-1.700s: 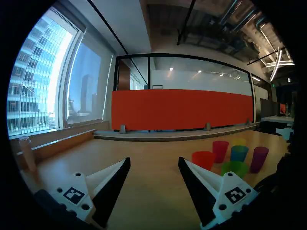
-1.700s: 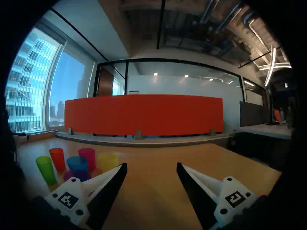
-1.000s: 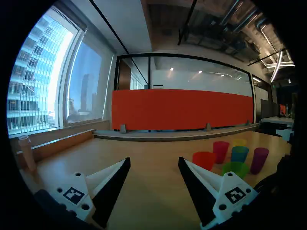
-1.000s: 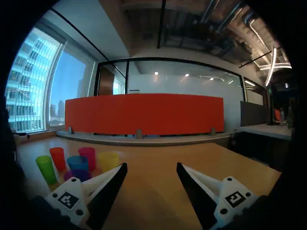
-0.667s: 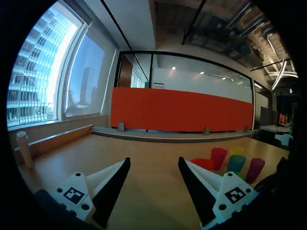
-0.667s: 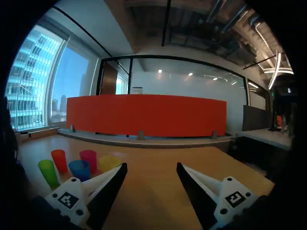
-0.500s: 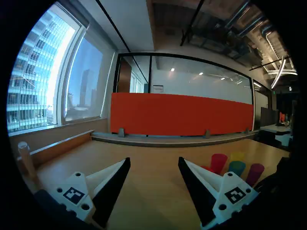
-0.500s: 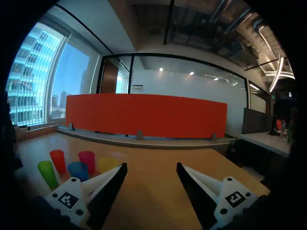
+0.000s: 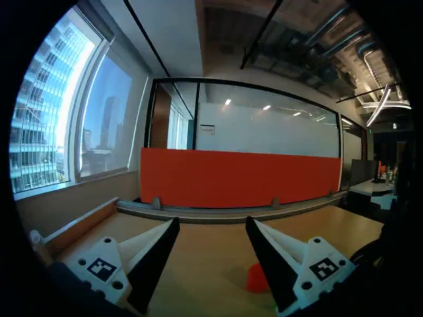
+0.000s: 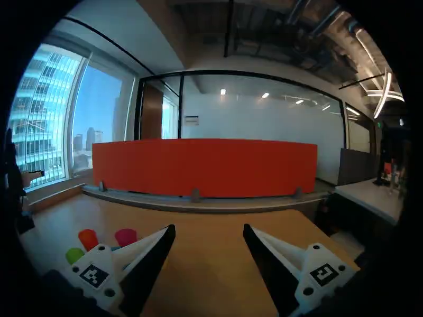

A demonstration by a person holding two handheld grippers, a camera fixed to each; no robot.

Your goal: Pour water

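Note:
Coloured plastic cups stand on the wooden table. In the left gripper view a red cup [image 9: 257,278] peeks out beside the right finger of my left gripper [image 9: 212,227], which is open and holds nothing. In the right gripper view a red cup [image 10: 88,239], a pink cup [image 10: 126,236] and a green cup [image 10: 74,255] sit low at the left, partly hidden behind the left finger of my right gripper [image 10: 209,232]. That gripper is open too, with bare table between its fingers. Both grippers hang above the table [image 10: 211,248], apart from the cups.
An orange divider panel [image 9: 238,177] runs across the far edge of the table. Tall windows [image 9: 47,121] line the left wall above a wooden ledge [image 9: 79,227]. A capped bottle [image 9: 38,244] stands by that ledge. Another desk [image 10: 375,198] lies off to the right.
Both grippers have tilted upward, so the cups have slid down toward the bottom of each view and are now largely hidden behind the fingers. Both stayed open.

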